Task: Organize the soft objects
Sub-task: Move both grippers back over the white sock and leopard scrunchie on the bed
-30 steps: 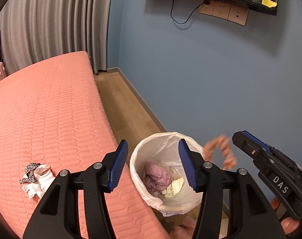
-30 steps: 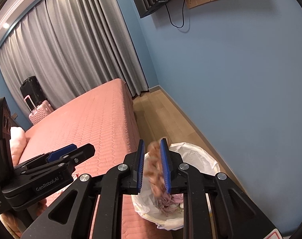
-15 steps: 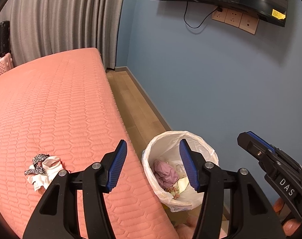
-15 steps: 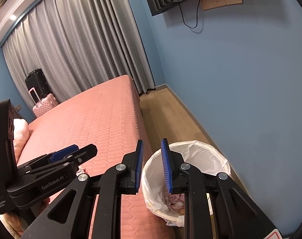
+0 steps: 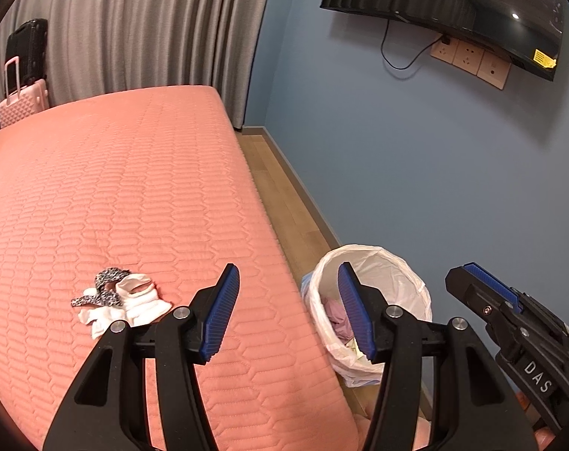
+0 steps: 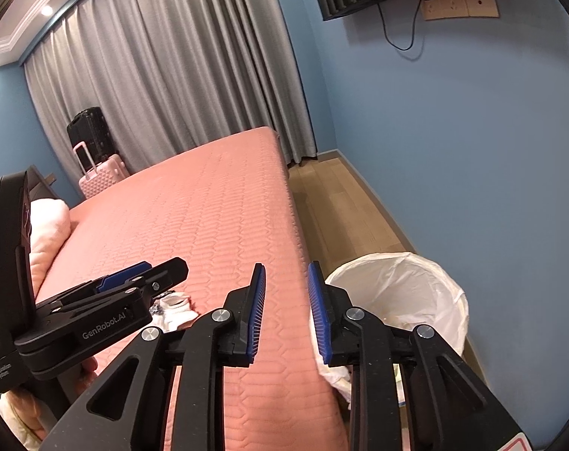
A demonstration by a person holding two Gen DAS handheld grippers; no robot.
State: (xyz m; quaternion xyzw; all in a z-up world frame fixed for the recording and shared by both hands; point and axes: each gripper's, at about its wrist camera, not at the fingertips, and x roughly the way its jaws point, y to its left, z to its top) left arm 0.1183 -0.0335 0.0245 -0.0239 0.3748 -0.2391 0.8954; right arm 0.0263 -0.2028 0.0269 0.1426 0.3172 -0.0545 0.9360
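The left gripper fills the lower middle of its view, its blue fingers spread fairly wide with nothing between them. The right gripper sits at bottom centre of its own view, jaws opening from a narrow gap, empty. A small heap of white socks and a leopard-print scrunchie lies on the pink bed, lower left. The bin with a white liner stands on the floor beside the bed, lower right, holding a pink cloth.
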